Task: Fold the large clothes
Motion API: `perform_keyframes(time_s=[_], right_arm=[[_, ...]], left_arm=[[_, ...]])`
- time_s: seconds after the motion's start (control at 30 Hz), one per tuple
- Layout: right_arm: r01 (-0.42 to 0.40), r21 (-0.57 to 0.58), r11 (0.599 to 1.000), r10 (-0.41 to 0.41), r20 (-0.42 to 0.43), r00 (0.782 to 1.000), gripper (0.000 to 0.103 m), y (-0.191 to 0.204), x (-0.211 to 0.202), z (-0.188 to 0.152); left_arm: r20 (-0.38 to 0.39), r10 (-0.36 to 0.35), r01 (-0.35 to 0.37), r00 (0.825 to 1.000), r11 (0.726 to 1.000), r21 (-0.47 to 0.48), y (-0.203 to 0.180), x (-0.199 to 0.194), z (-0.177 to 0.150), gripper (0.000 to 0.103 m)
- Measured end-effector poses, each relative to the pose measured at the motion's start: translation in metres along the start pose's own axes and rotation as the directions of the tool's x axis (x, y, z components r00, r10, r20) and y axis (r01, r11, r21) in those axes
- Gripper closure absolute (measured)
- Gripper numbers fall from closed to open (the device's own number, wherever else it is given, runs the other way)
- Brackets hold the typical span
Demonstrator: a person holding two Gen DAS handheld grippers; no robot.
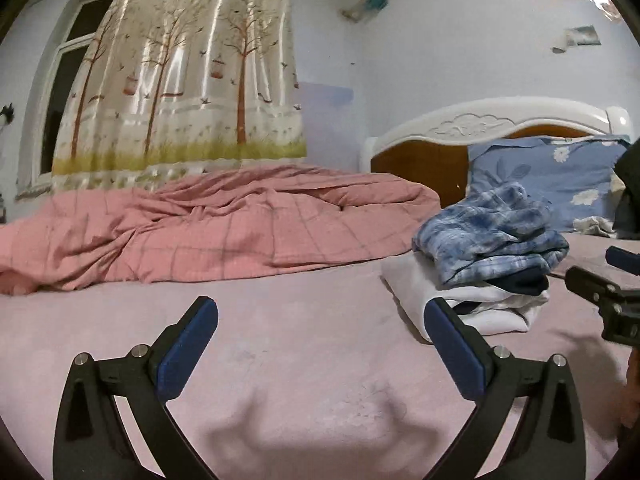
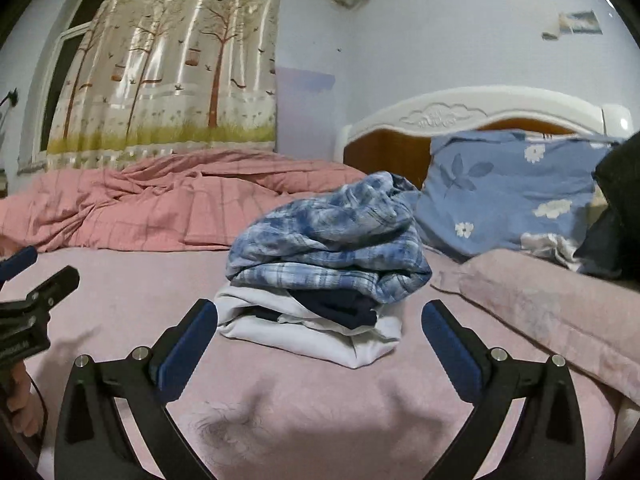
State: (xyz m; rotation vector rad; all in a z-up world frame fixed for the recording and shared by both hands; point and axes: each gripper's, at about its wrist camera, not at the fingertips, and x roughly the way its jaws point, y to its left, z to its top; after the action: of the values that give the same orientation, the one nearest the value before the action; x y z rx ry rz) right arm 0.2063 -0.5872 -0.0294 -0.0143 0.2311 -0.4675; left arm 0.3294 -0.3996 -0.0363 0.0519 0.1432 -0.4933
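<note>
Bed [image 1: 304, 344]: covered by a pale pink sheet, it fills the lower half of both views; white and wood headboard [image 1: 500, 120] at the far right.
Curtain [image 1: 188, 72]: tree-and-bird print, hanging over the window behind the bed.
Quilt [image 1: 208, 224]: pink, checked, rumpled along the far side of the bed beneath the curtain.
Pillow [image 2: 508, 188]: blue with white flowers, leaning against the headboard, just behind the clothes.
Stack of clothes [image 2: 320, 264]: lying on the sheet near the headboard end; a blue-and-white plaid garment [image 2: 332, 236] on top, a dark navy piece under it, a white garment [image 2: 304, 332] at the bottom.
Left hand-held gripper [image 1: 320, 344]: fingers spread wide, holding nothing, poised over bare sheet with the stack ahead and to its right.
Right hand-held gripper [image 2: 320, 344]: fingers spread wide, holding nothing, pointed straight at the stack, whose near white edge lies between the fingertips.
</note>
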Motion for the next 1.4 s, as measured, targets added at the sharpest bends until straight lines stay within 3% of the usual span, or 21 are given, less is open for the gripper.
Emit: perform_keyframes(time_s=[0.2,1.0,1.4], right_arm=[[0.001,0.006,1.0,-0.001,-0.016,1.0,0.0,-0.002,0.004,-0.005],[0.048,0.068,0.997,-0.046,-0.028,0.999,0.0,-0.017,0.002,-0.004],[0.05,0.03,0.998,-0.049,-0.022,0.999,0.0,-0.008,0.001,-0.003]], left_arm=[[0.01,-0.034,0.034,0.999,0.999,-0.014,0.0,0.0,-0.002,0.0],[0.036,-0.012,0.011,0.999,1.0,0.028,-0.004,-0.012,-0.001,0.0],[0.024,-0.037,0.036,0.999,0.998,0.041,-0.004,-0.015,0.0,0.0]])
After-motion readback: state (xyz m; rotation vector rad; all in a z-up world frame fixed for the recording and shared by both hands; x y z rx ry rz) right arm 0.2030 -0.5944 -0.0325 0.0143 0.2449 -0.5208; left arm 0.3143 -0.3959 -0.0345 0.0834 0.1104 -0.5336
